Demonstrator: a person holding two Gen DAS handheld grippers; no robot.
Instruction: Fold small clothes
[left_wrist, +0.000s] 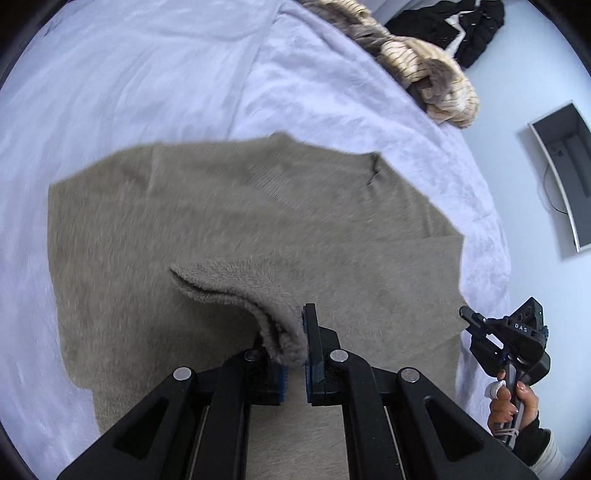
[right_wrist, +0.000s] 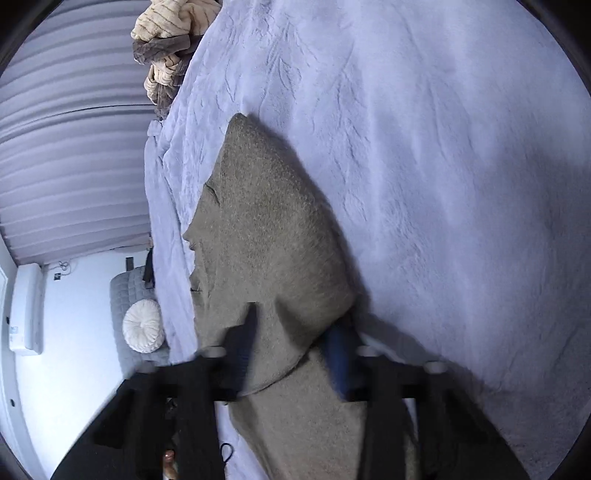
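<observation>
Fuzzy taupe knit sweater (left_wrist: 229, 221), flat on pale lavender plush bedspread (left_wrist: 155, 85), frame centre; left gripper (left_wrist: 293, 354) at bottom centre pinches a lifted edge, fold step in hand. Right wrist view, blurred: right gripper (right_wrist: 295, 350), bottom centre, jaws astride a raised sweater fold, grip unclear; next, carry both edges across.

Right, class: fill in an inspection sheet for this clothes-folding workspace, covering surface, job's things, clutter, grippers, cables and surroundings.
Surface: pale lilac plush bedspread, wrinkled.
Job's things: taupe fuzzy knitted sweater spread on the bedspread, one edge lifted.
Clutter: cream-and-brown striped plush bundle at the bed's edge; black garment beyond it.
Grippers: left gripper shut on the sweater's lifted edge; right gripper blurred, fingers apart with sweater fabric between them.
Cables: thin dark cable hanging from a grey framed panel.
Surroundings: pleated grey curtain; round white cushion on a grey quilted seat.
</observation>
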